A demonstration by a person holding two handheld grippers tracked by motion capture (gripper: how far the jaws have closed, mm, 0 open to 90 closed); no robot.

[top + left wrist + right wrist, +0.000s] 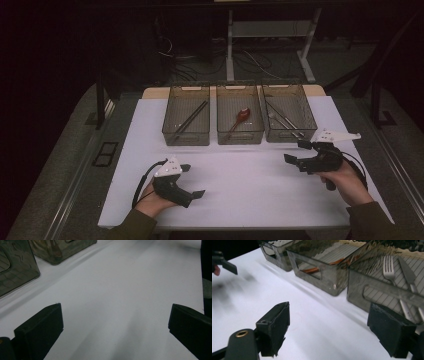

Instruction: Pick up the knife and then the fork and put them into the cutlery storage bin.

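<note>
With jaws spread and empty, both held above white tabletop (240, 190): left gripper (192, 181), right gripper (299, 153). Risk judged: clipping smoky clear plastic bin (289, 119) of steel cutlery (398, 277) if swung wide.

no readable text, label or number appears anywhere.

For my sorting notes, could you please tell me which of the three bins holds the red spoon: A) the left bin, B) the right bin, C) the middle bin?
C: in the high view the red spoon lies inside the middle bin, between the other two.
</note>
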